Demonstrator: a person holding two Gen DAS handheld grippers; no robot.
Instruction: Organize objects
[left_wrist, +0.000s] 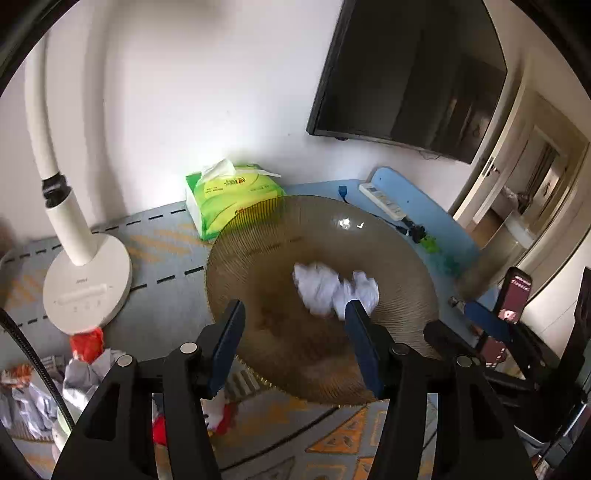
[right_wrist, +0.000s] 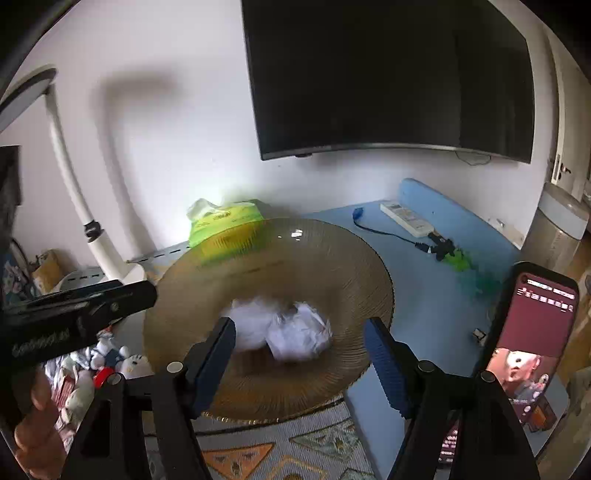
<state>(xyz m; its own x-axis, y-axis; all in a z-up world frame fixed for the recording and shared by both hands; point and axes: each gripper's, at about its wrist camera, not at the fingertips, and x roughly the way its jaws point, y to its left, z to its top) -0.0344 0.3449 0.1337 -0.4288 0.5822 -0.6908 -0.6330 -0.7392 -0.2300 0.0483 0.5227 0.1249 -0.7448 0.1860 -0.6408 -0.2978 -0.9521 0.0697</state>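
Observation:
A wide brown ribbed glass plate (left_wrist: 399, 258) lies on the table, with crumpled white tissue (left_wrist: 332, 290) in its middle. My left gripper (left_wrist: 293, 314) is open and empty above the plate's near side, its right finger just in front of the tissue. In the right wrist view the same plate (right_wrist: 354, 273) and tissue (right_wrist: 284, 328) show, and my right gripper (right_wrist: 300, 328) is open and empty, hovering over the plate with the tissue between its fingers from this angle. The left gripper's body (right_wrist: 74, 310) shows at the left.
A green tissue pack (left_wrist: 231, 194) stands behind the plate by the wall. A white lamp base (left_wrist: 86, 282) sits left. Wrappers and clutter (left_wrist: 85, 365) lie at the near left. A remote (left_wrist: 382, 201), cable and green bits lie on the blue mat (right_wrist: 436, 295). A phone (right_wrist: 528, 343) stands right.

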